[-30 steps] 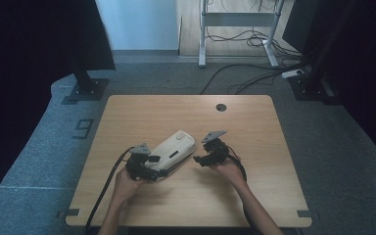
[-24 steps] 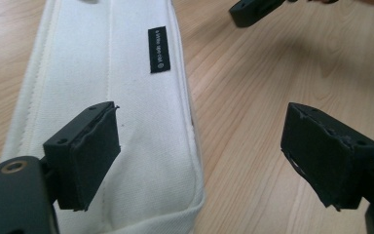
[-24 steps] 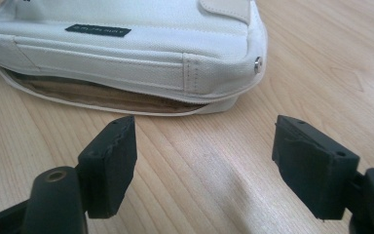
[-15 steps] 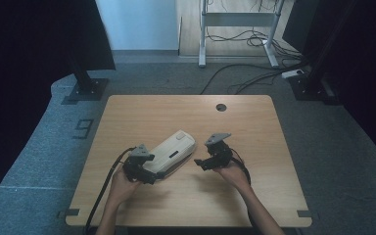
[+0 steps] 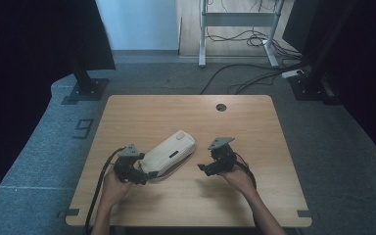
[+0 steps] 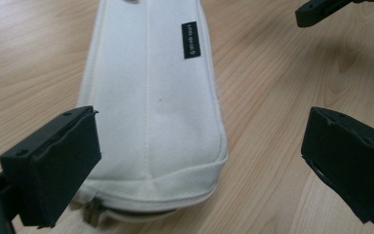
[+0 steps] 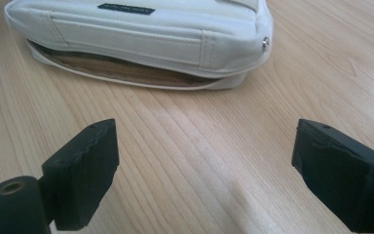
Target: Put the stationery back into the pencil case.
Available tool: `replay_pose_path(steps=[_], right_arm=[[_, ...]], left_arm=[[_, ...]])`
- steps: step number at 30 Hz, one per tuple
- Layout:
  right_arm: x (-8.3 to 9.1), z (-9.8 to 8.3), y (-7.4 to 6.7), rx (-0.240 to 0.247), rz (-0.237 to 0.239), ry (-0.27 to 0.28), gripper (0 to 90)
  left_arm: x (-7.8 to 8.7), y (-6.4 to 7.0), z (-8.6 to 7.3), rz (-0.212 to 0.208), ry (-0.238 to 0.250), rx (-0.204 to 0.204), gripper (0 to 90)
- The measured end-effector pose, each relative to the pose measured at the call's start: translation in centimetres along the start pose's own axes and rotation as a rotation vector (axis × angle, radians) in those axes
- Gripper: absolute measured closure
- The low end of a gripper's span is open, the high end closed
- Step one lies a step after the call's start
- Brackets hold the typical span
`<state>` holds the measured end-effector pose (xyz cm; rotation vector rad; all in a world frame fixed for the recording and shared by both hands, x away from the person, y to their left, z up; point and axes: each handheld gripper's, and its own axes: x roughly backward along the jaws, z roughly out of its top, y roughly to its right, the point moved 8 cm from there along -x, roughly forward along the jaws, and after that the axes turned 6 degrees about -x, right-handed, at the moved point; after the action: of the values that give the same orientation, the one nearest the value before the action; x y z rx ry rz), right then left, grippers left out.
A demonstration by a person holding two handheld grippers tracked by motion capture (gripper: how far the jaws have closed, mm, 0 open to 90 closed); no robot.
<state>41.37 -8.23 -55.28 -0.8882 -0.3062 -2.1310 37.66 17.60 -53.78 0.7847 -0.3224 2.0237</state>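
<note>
Nearest the person's edge of the worktop (image 5: 186,200), two forearms come in from below, each hand carrying a hand-held gripper. The left hand-held gripper (image 5: 136,172) sits at the near end of a white fabric pouch (image 5: 169,154); its jaws have just been opening and now stand wide, released. In the left gripper view the pouch's zipped end lies between the two black jaws, close against the one on the left of that view and well clear of the other, with neither pad pressing on it. The right hand-held gripper (image 5: 210,167) is on the other side of the pouch and apart from it, with bare wood between; its jaws have also just been opening and are spread with nothing between them, as the right gripper view shows, where the pouch (image 7: 141,36) lies ahead with its long side turned toward the camera, a brown lining showing through the gaping zip. The pouch lies flat near the middle of the worktop, slanting from near left to far right, a small dark label (image 6: 191,40) on its top face. Farther off, a round cable hole (image 5: 221,107) sits close to the far edge. Beyond that lies grey carpet (image 5: 142,78) with loose cables (image 5: 245,78) and a metal stand (image 5: 237,29).
</note>
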Motion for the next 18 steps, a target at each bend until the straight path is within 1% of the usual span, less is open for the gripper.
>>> replay_pose_path(steps=[6, 11, 15, 18], right_arm=[[0.7, -0.7, 0.5, -0.014, -0.014, 0.003, 7.1], [1.6, -1.4, 1.0, -0.023, -0.031, 0.011, 6.3], [2.5, -1.8, 1.4, -0.027, -0.047, 0.021, 6.0], [3.2, -2.0, 1.7, -0.035, -0.058, 0.032, 5.9]], left_arm=[[1.3, -1.2, -0.7, 0.037, 0.023, 0.02, 0.4], [1.8, -1.8, -1.3, 0.061, 0.022, 0.025, 0.5], [2.2, -2.1, -1.8, 0.061, 0.025, 0.032, 2.1], [2.5, -2.2, -2.0, 0.059, 0.04, 0.039, 2.5]])
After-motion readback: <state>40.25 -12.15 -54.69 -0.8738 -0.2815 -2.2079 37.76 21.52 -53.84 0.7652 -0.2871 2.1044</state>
